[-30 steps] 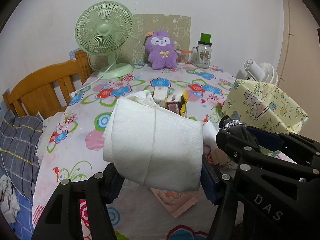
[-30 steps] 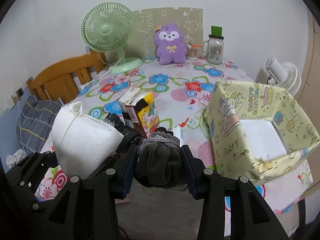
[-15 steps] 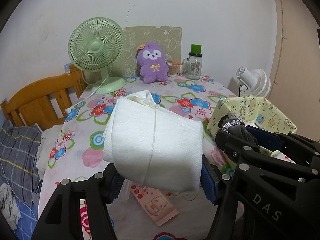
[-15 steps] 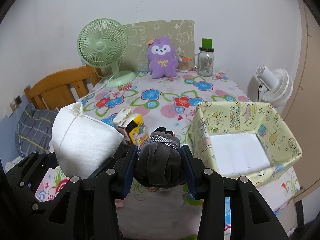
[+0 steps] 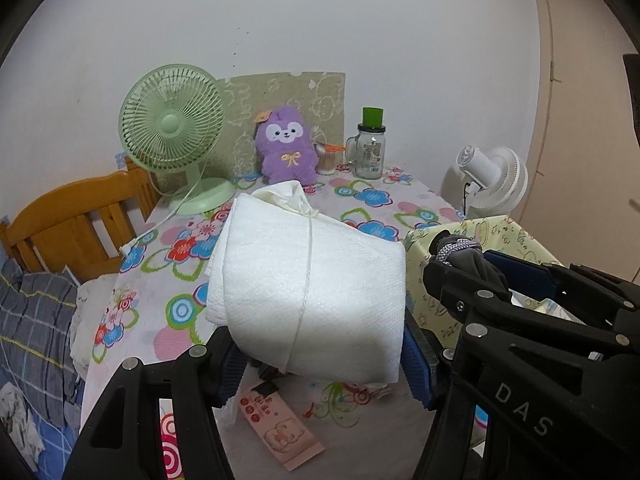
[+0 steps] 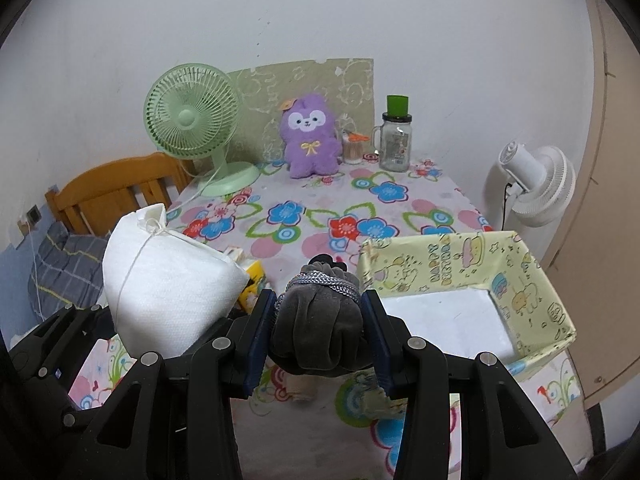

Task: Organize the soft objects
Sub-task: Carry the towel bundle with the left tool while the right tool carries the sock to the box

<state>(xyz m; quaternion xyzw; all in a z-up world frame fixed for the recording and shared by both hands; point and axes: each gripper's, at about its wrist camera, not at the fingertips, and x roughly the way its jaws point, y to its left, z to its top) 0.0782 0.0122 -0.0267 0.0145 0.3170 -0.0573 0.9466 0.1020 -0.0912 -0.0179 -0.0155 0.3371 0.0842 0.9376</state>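
Observation:
My left gripper (image 5: 320, 364) is shut on a white folded cloth bundle (image 5: 308, 304) tied with string, held above the near table edge. It also shows in the right wrist view (image 6: 168, 296) at the left. My right gripper (image 6: 322, 340) is shut on a rolled dark grey glove (image 6: 320, 328) with a silver cuff, held above the table just left of the yellow paper box (image 6: 524, 276). The glove (image 5: 468, 256) and box (image 5: 424, 280) show at the right of the left wrist view. A purple plush toy (image 6: 310, 136) sits at the table's far end.
A flowered tablecloth (image 6: 320, 208) covers the table. A green fan (image 6: 192, 120), glass jar (image 6: 394, 140) and toothpick holder (image 6: 354, 148) stand at the back. A yellow carton (image 6: 252, 280) and pink packet (image 5: 280, 432) lie near the front. A white fan (image 6: 536, 184) stands right, a wooden chair (image 6: 116, 184) left.
Both grippers have pulled back and risen with their loads. The table, box and plush now look farther away and lower in both views.

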